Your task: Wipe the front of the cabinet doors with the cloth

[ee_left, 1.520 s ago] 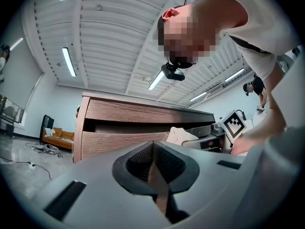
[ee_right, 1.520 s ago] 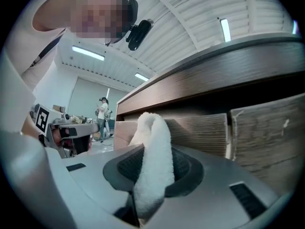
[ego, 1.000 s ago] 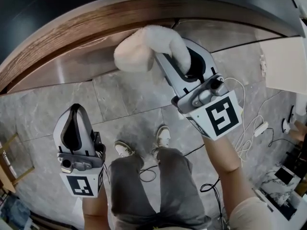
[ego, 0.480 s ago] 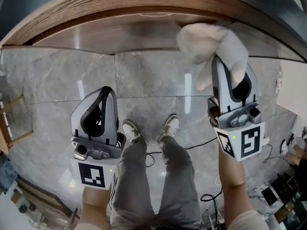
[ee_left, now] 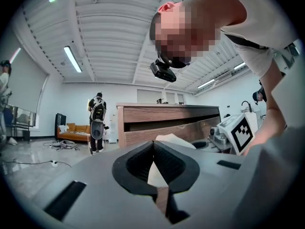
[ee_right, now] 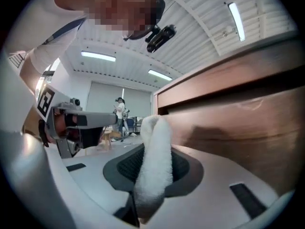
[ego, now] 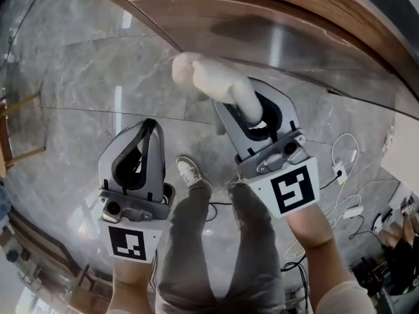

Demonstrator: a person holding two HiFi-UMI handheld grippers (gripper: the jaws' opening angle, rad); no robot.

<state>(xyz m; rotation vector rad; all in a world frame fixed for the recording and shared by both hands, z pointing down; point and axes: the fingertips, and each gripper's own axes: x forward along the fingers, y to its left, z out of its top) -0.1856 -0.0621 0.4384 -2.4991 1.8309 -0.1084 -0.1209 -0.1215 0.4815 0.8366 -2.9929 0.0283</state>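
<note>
The cabinet front [ego: 275, 31] is brown wood with a glossy sheen and curves across the top of the head view. A white fluffy cloth [ego: 213, 80] sticks out of my right gripper [ego: 239, 106], which is shut on it. The cloth's bunched end hangs by the door's lower left edge, above the floor; whether it touches the door I cannot tell. In the right gripper view the cloth [ee_right: 155, 161] stands up between the jaws, with the door [ee_right: 238, 123] close on the right. My left gripper [ego: 149, 124] hangs lower left, shut and empty, its tips [ee_left: 153, 144] pointing at the cabinet [ee_left: 167, 123].
Grey marble floor tiles [ego: 85, 77] lie below the cabinet. The person's shoe [ego: 191, 170] stands between the grippers. White cables and a power strip [ego: 340, 172] trail at the right. A wooden frame [ego: 13, 129] sits at the left edge. Another person [ee_left: 97, 123] stands far off.
The right gripper has carried the cloth from the right part of the cabinet front leftward and lower. The left gripper has stayed shut at the lower left.
</note>
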